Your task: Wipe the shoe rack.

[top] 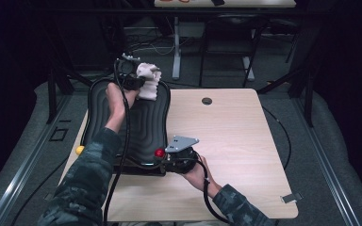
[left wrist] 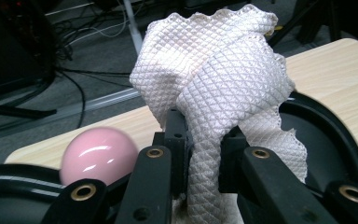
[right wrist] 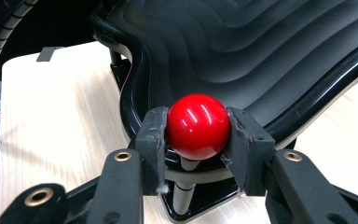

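Resting on the left half of the pale wooden surface is a large black tray with a stepped, wavy inner floor and a raised glossy rim. The tray runs from the near left area of the surface to its far left edge, and part of its far end overhangs that edge.

At the far end of the tray, the left claw is clamped on a white quilted cloth. In the left gripper view, the cloth is bunched and rises upright from between the black jaws, with a scalloped edge hanging toward the tray rim. A pink ball knob stands just beside the left claw, at the rim.

At the near right corner of the tray, the right claw is clamped on a red ball knob. In the right gripper view, both pads of the right claw press on opposite sides of the red ball knob, which sits on a short pale stem at the outside of the tray rim.

A yellow ball knob sits at the near left side of the tray.
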`<act>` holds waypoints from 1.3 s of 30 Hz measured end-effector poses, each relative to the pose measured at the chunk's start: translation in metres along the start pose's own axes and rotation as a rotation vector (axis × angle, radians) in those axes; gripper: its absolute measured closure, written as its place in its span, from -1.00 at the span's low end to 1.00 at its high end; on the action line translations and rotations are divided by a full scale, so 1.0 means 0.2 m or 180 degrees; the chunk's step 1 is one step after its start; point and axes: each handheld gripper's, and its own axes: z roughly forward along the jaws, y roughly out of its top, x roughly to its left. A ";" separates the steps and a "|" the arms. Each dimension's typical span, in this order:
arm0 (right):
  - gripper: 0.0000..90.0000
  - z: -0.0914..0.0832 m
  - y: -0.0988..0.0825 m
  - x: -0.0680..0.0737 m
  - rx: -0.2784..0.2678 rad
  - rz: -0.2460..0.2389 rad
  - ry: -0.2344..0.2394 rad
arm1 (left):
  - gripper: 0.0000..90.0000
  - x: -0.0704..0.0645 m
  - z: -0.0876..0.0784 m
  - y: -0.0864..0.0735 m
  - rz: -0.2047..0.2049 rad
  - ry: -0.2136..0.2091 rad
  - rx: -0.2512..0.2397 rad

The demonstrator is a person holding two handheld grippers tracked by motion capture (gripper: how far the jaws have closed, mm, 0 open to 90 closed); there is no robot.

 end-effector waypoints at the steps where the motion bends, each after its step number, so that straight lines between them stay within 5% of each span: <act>1: 0.33 0.00 0.00 0.00 0.0004 0.0000 0.0001 | 0.75 0.00 0.00 0.00 -0.0002 -0.0009 0.0005; 30: 0.31 0.00 0.00 0.00 -0.0018 0.0035 0.0016 | 0.75 -0.18 0.05 0.04 0.0286 -0.0316 0.0147; 39: -0.11 -0.05 0.00 -0.02 -0.0062 0.0144 -0.0057 | 0.75 -0.20 0.05 0.02 0.0304 -0.0366 0.0206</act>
